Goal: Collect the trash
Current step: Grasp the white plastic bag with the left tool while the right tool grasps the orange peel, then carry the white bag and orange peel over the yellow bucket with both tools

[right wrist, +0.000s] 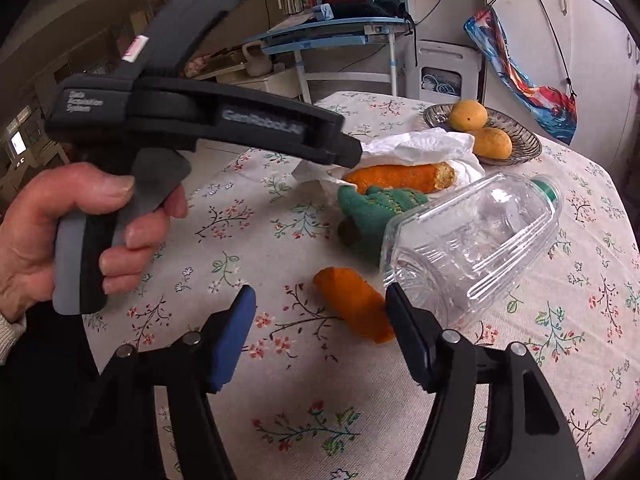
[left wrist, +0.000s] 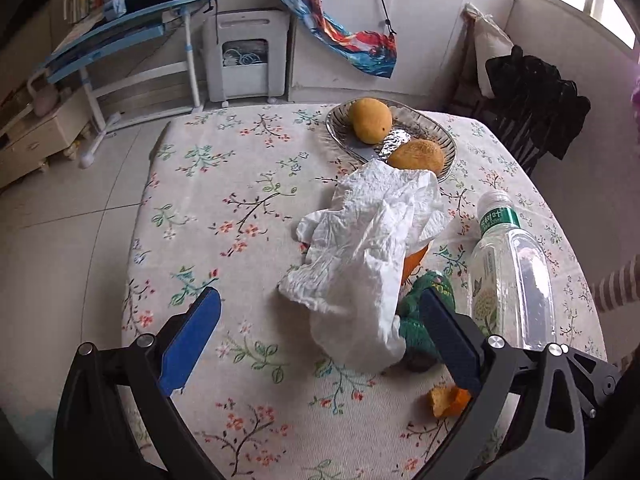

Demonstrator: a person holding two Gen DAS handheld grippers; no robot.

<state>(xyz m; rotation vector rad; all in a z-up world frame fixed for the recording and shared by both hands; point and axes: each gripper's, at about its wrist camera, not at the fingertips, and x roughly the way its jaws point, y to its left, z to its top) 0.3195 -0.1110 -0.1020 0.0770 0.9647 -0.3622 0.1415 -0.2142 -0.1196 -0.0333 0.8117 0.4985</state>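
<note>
We hold the left gripper spread wide over the crumpled tissue, gripping nothing. Our right gripper is also spread, around an orange peel lying just beside the tissue. Beyond the tissue sits a fruit dish; a plastic bottle lies near it.

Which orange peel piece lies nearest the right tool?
The loose peel piece, just ahead of the open right tool. The longer peel lies farther off on the crumpled tissue.
</note>
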